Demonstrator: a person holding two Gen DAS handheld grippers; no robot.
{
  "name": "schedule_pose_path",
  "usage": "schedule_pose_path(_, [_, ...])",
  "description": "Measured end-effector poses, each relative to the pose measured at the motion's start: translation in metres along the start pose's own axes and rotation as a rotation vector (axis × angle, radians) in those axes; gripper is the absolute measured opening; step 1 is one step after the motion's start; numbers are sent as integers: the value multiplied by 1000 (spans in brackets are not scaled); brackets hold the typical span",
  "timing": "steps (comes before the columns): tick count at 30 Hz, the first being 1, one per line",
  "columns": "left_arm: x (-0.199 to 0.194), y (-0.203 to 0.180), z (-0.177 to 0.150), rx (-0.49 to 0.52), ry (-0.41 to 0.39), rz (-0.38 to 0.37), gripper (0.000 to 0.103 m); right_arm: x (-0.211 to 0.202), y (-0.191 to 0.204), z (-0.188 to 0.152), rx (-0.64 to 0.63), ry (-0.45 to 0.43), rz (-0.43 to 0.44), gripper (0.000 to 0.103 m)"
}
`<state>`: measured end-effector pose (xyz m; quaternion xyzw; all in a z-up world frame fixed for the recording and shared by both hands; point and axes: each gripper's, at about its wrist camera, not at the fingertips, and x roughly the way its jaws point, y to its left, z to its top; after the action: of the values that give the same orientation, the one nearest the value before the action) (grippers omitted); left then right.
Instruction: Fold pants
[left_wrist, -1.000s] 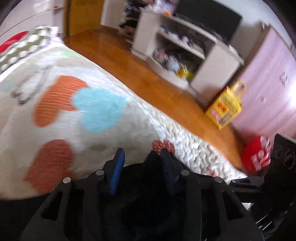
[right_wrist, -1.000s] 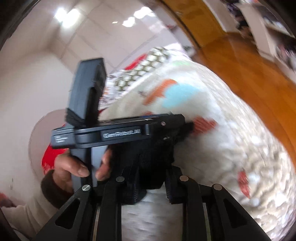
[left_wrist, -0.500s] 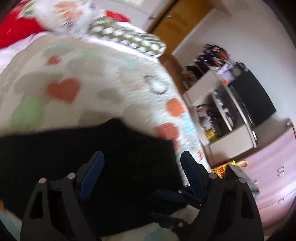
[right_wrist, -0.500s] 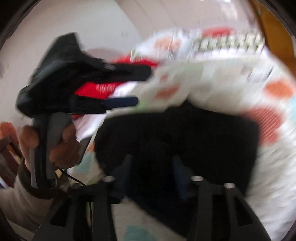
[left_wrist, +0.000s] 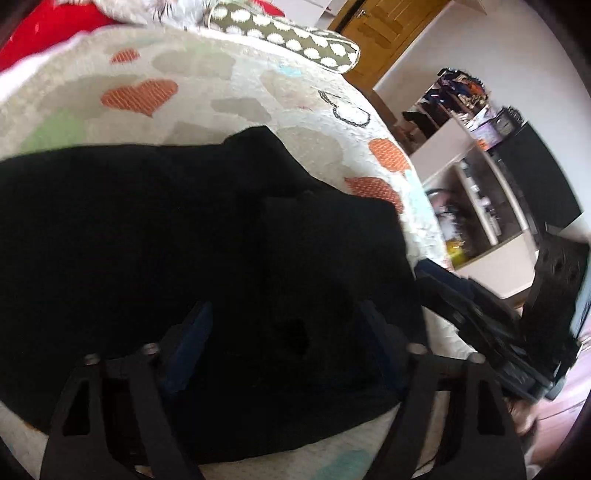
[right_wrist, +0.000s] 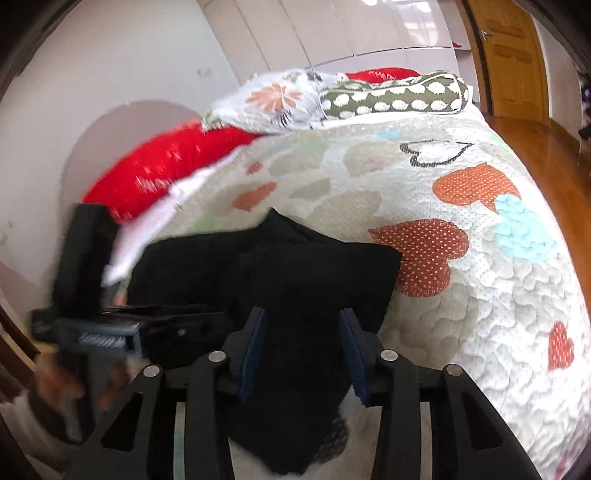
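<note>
The black pants (left_wrist: 184, 236) lie folded over on a heart-patterned quilt (left_wrist: 207, 85); they also show in the right wrist view (right_wrist: 295, 280). My left gripper (left_wrist: 284, 339) is open, its fingers spread wide just above the near part of the pants, holding nothing. My right gripper (right_wrist: 303, 347) is open too, its blue pads on either side of a hanging fold of black cloth without pinching it. The left gripper shows from outside in the right wrist view (right_wrist: 110, 325), at the pants' left edge. The right gripper shows in the left wrist view (left_wrist: 480, 317), beside the pants' right edge.
Pillows lie at the head of the bed: a red one (right_wrist: 166, 166), a floral one (right_wrist: 273, 99) and a green spotted bolster (right_wrist: 395, 96). The bed's right edge drops to a wooden floor (right_wrist: 546, 147). A white shelf unit (left_wrist: 480, 206) and a door (right_wrist: 513, 55) stand beyond.
Both grippers carried the pants' end over the bed and laid it down. The left gripper opened first; the right one has let go since half a second ago.
</note>
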<state>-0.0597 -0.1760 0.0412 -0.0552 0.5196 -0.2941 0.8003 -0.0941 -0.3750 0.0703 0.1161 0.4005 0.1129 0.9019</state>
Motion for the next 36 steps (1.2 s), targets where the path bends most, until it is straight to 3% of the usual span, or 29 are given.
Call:
schedule_pose_path(1, [-1, -1, -2, 14, 7, 18, 44, 7, 0, 1, -13, 14, -19, 39])
schedule_pose_path(2, [-4, 0, -5, 11, 17, 15, 36, 11, -2, -1, -23, 22, -25, 38])
schedule_pose_path(3, [-7, 2, -8, 0, 17, 3, 36, 19, -1, 1, -40, 30, -35, 38])
schedule_pose_path(7, [-4, 9, -9, -19, 13, 6, 36, 42, -1, -10, -49, 65, -69, 38])
schedule_pose_path(11, [-15, 4, -8, -2, -3, 38, 40, 27, 7, -11, -87, 64, -90, 40])
schedule_pose_path(13, [-24, 1, -10, 14, -24, 76, 47, 13, 10, -12, -93, 53, -99, 40])
schedule_pose_path(18, [-38, 4, -7, 20, -73, 107, 53, -13, 18, -19, -90, 25, -72, 46])
schedule_pose_path(23, [-28, 9, -6, 3, -71, 119, 54, -22, 30, -36, -109, 27, -68, 46])
schedule_pose_path(29, [-20, 9, -11, -15, -61, 124, 55, -3, 36, -64, -153, 100, -110, 46])
schedule_pose_path(33, [-29, 1, -10, 20, -88, 154, 56, -14, 32, -53, -127, 95, -76, 46])
schedule_pose_path(36, [-34, -2, -7, 28, -110, 159, 61, -27, 27, -36, -102, 38, -74, 55])
